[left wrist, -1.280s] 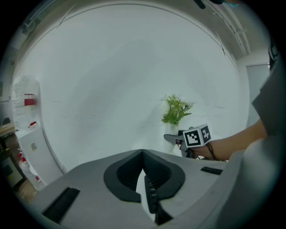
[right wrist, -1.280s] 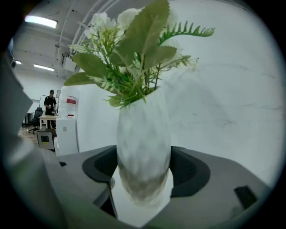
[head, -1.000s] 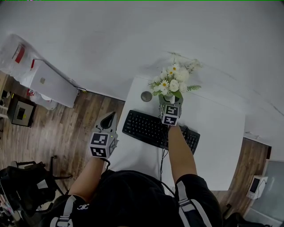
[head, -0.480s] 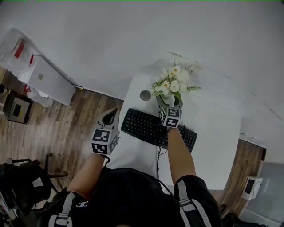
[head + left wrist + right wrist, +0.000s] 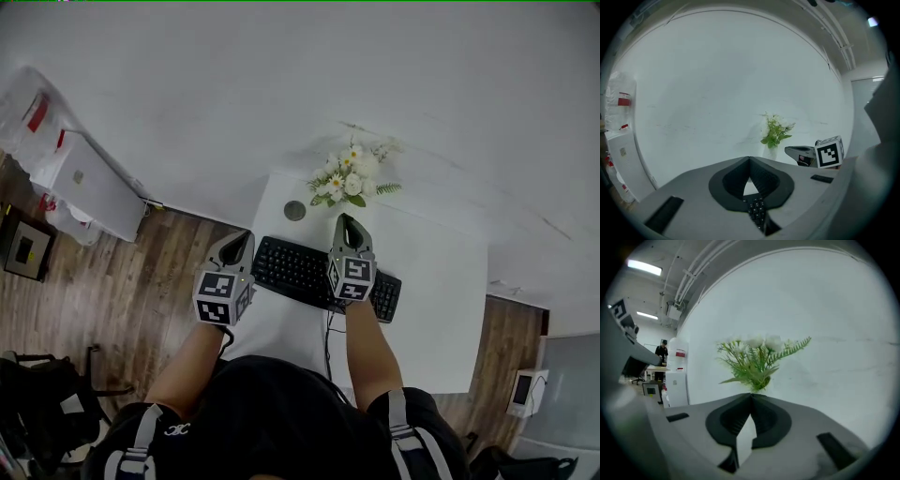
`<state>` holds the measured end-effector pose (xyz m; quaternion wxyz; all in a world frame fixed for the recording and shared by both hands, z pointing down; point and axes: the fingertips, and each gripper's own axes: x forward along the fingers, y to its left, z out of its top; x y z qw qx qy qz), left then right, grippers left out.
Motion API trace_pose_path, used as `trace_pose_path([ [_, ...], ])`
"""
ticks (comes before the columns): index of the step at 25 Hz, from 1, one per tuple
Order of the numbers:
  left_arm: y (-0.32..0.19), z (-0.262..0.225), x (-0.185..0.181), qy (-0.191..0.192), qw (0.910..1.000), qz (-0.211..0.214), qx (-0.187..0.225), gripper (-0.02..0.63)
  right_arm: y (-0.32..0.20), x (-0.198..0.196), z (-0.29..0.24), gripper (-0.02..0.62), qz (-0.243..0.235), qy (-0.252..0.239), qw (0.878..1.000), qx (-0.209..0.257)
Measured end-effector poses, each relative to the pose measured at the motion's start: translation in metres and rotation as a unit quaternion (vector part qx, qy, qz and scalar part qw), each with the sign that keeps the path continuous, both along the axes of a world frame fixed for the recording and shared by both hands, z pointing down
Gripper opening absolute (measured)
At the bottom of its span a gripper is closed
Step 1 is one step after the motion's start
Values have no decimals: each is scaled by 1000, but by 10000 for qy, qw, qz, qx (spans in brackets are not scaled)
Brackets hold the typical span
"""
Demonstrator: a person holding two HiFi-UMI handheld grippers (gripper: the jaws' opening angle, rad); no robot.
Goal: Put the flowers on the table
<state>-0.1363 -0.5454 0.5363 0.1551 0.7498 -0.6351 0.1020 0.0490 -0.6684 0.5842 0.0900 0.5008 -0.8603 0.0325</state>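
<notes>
White rectangular table [image 5: 441,309] with the bunch of white flowers and green leaves [image 5: 349,178] standing upright at its far edge, close to the white wall.

The flowers stand beyond the black computer keyboard [image 5: 300,270], with a small grey round disc [image 5: 295,210] lying on the table just to their left. The right gripper [image 5: 346,221] hovers over the far edge of the keyboard, pointing at the flowers, near them but not touching; its jaws are closed tip to tip with nothing between them. The left gripper [image 5: 236,244] hangs at the left edge of the table beside the keyboard, well apart from the flowers, jaws likewise together and empty.
</notes>
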Motion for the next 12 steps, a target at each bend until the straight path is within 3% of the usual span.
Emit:
trace_pose_path([
  [6, 15, -20, 13, 84, 9994, 271, 173, 9, 53, 11, -30, 2, 469, 8, 9988, -97],
  [12, 24, -35, 27, 136, 9977, 554, 353, 9, 94, 5, -90, 2, 376, -371, 9981, 302],
])
